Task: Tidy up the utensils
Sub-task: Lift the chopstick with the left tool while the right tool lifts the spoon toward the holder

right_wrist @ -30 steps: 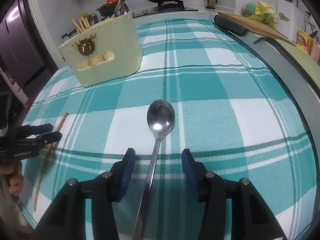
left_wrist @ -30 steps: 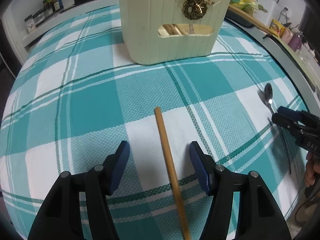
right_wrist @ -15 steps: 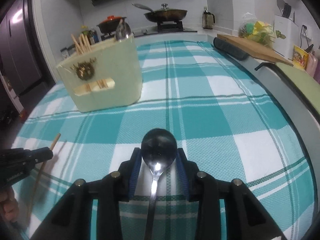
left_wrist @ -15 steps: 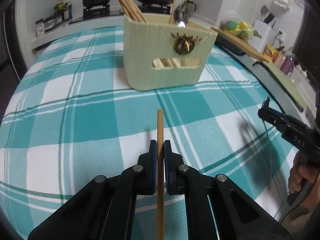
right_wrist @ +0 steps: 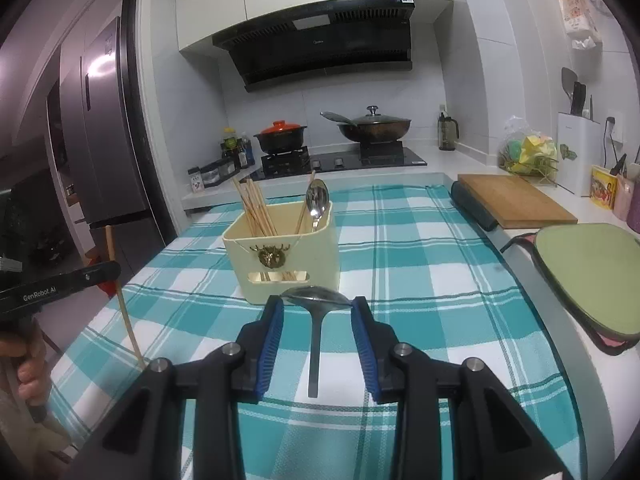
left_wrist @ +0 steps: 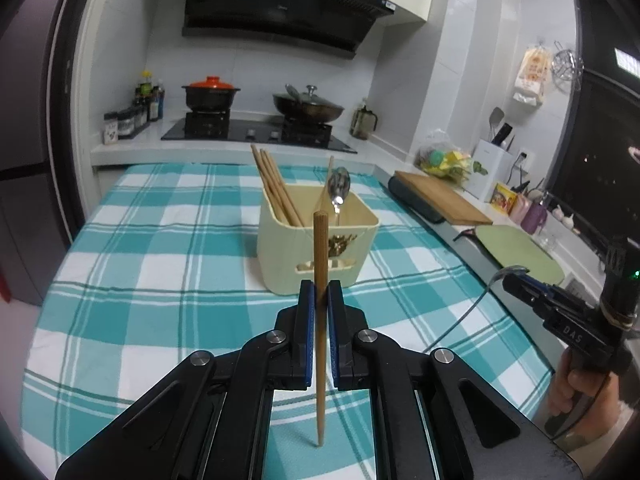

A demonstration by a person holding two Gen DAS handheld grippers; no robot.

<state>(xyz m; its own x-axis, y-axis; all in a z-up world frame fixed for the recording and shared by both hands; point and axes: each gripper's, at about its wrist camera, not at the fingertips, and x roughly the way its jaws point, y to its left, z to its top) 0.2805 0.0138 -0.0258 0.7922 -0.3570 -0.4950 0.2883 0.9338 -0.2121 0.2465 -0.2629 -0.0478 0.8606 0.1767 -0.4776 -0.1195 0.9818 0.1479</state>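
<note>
— Chopstick [left_wrist: 320,280]: our left gripper [left_wrist: 320,300] pinches it upright above the tablecloth [left_wrist: 160,264]; its lower tip hides behind the frame.
— Our right gripper [right_wrist: 317,312] clamps the spoon [right_wrist: 315,300] level, before the holder [right_wrist: 284,256].

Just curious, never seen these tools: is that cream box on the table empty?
No. The cream box already holds several wooden chopsticks and a spoon, standing upright inside.
</note>
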